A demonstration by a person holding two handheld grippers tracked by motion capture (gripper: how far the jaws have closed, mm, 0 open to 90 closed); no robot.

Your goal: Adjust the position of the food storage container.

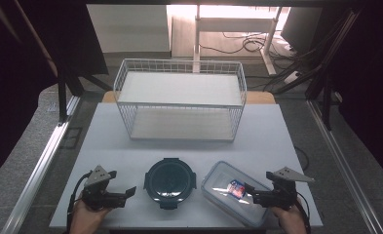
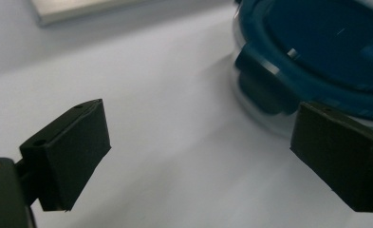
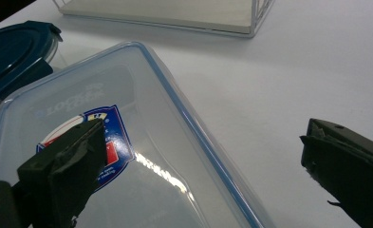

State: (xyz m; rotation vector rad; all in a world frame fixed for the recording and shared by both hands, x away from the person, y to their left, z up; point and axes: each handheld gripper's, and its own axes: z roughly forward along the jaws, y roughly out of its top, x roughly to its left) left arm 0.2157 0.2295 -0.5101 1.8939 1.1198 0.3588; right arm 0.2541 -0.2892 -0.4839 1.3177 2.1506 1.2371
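Observation:
A round container with a dark blue clip lid [image 1: 170, 181] [image 2: 326, 52] sits at the table's front middle. To its right lies a clear rectangular container [image 1: 233, 192] [image 3: 79, 95] with a blue-edged lid and a red-and-blue sticker [image 3: 113, 137]. My left gripper [image 1: 126, 194] [image 2: 198, 156] is low over the table just left of the round container, open, nothing between its jaws. My right gripper [image 1: 250, 193] [image 3: 203, 161] is open at the rectangular container's near right end. One jaw hangs over the lid, the other over the bare table, and the lid's edge runs between them.
A white wire basket [image 1: 179, 97] [image 3: 174, 14] with a pale board in its bottom stands across the back of the white table [image 1: 277, 141]. A metal rail runs along each side of the table, and cables lie on the floor behind.

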